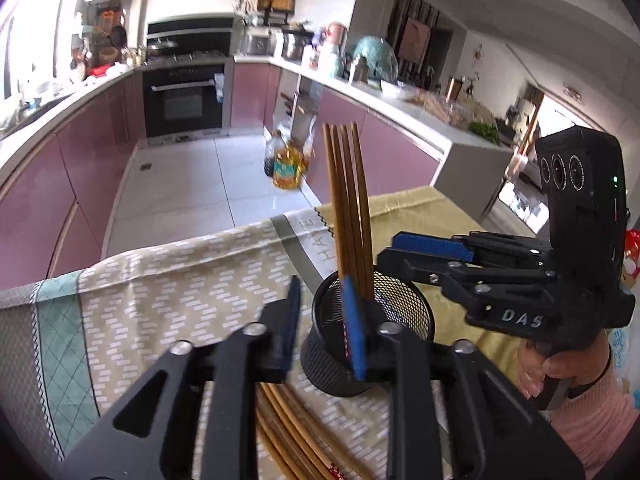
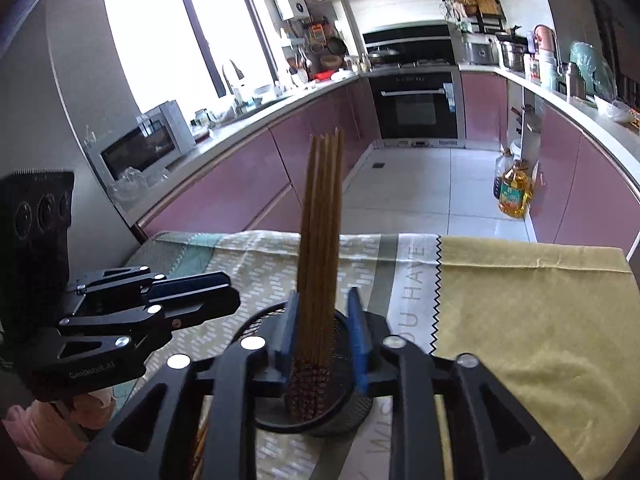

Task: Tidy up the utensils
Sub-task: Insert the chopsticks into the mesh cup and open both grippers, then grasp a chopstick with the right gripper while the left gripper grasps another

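Looking along each gripper in turn, notes below.

Left wrist view
- left gripper [image 1: 326,320]: jaws narrowly parted, nothing pinched; mesh cup seen partly between the fingers, contact with the rim unclear.
- mesh cup [image 1: 316,354]: black, upright on the patterned cloth [image 1: 168,280].
- standing chopsticks [image 1: 348,200]: four wooden sticks upright in the cup, leaning a little.
- loose chopsticks [image 1: 288,432]: more lay flat on the cloth, under the left gripper, beside the cup.
- right gripper [image 1: 394,250]: blue pad near the standing sticks, held by a hand [image 1: 548,368] in a pink sleeve; its gap could not be read from this side.

Right wrist view
- right gripper [image 2: 324,328]: jaws slightly apart either side of the standing chopsticks [image 2: 320,220]; pads did not look pressed on them.
- mesh cup [image 2: 352,412]: directly below, sticks' patterned ends inside.
- left gripper [image 2: 232,294]: just beside the cup, looked near-closed.

Judgement
- step: bundle looked dropped into the cup, release stage.
- next: probably back the right gripper off without tipping the cup, then pick up the loose chopsticks.
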`<act>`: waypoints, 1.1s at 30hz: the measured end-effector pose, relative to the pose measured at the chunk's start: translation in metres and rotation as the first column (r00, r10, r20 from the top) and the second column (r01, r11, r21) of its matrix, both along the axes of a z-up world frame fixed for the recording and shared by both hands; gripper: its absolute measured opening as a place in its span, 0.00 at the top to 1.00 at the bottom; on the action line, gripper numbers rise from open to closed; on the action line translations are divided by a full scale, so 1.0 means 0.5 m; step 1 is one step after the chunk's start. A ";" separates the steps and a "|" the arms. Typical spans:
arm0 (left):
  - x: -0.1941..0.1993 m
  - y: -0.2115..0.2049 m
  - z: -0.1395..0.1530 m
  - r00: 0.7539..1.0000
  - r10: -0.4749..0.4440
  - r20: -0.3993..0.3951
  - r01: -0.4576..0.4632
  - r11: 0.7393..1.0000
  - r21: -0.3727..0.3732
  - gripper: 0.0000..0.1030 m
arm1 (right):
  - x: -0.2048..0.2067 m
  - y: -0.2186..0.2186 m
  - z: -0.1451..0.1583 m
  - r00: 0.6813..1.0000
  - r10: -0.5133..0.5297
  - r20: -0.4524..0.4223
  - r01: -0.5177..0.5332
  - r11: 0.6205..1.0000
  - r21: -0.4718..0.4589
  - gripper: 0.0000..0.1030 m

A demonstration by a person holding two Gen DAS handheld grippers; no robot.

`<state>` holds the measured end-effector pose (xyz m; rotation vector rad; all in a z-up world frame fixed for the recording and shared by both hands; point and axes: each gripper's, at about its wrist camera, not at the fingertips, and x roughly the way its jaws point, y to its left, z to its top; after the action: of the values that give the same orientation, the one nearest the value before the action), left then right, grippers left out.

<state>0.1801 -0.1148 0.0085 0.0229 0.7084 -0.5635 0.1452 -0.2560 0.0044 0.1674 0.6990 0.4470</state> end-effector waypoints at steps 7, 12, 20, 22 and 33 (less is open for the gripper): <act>-0.093 0.076 -0.007 0.994 0.061 0.092 -0.062 0.998 0.004 0.51 | -0.112 0.018 0.039 0.986 0.125 0.114 -0.127 0.992 0.015 0.62; -0.127 0.116 -0.058 0.995 0.089 0.042 -0.091 0.994 0.063 0.50 | -0.152 0.064 -0.015 0.974 0.220 0.043 -0.221 0.975 0.001 0.58; -0.143 0.156 -0.175 0.986 0.127 -0.110 -0.115 0.987 0.111 0.50 | -0.136 0.112 -0.147 0.968 0.203 -0.150 -0.205 0.979 0.001 0.58; -0.145 0.156 -0.190 0.983 0.129 -0.128 -0.114 0.987 0.117 0.50 | -0.133 0.118 -0.163 0.967 0.185 -0.173 -0.189 0.982 -0.005 0.58; -0.150 0.131 -0.228 0.979 0.110 -0.174 -0.087 0.987 0.132 0.50 | -0.141 0.133 -0.184 0.973 0.136 -0.185 -0.146 0.988 -0.043 0.59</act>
<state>0.1051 -0.0495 -0.1054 0.0523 0.9162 -0.4289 0.0746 -0.1896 -0.0878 0.1058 0.9062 0.5519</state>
